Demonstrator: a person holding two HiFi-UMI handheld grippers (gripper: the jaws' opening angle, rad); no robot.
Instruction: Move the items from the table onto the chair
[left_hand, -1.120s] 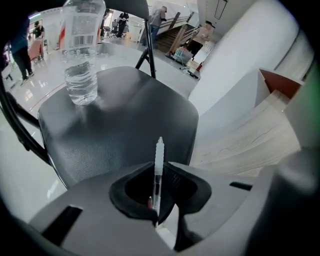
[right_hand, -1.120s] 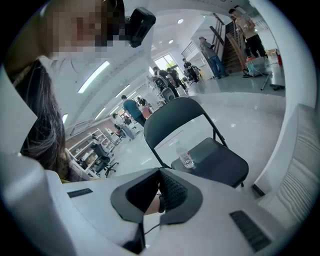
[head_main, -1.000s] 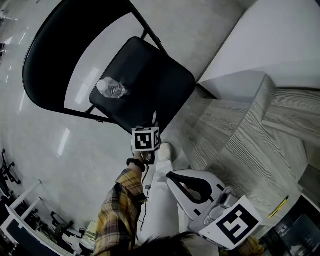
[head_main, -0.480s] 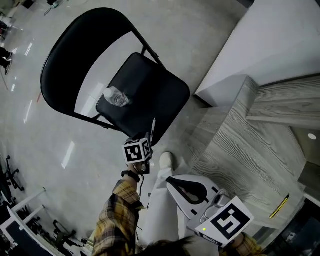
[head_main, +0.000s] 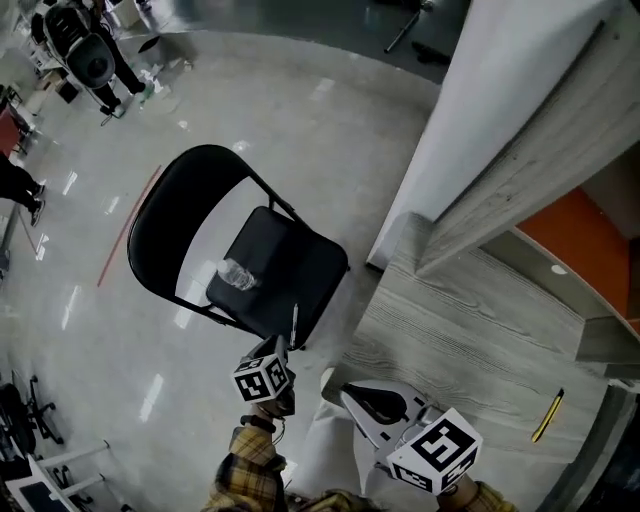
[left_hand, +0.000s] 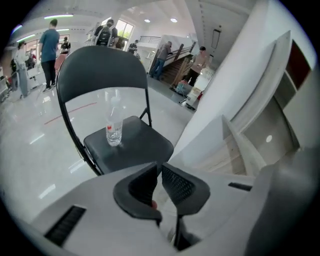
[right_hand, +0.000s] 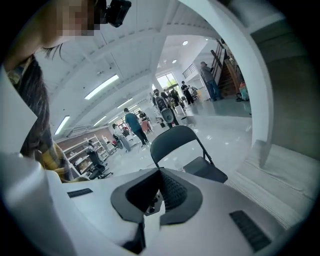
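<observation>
The right gripper (right_hand: 160, 175), pressed together and empty, has lifted beside the table (head_main: 470, 340). The left gripper (left_hand: 160, 170) has pulled up and back from the chair (head_main: 300, 268), and its jaws have just been closing to a thin gap with nothing between them. The bottle (left_hand: 114, 131) stays upright on the seat.

Bottle (head_main: 237, 273) upright on chair seat (head_main: 295, 265); yellow pen (head_main: 546, 416) on table (head_main: 450, 335).

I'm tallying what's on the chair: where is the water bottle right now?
In the head view the water bottle stands upright on the black chair's seat, toward its left edge by the backrest.
</observation>
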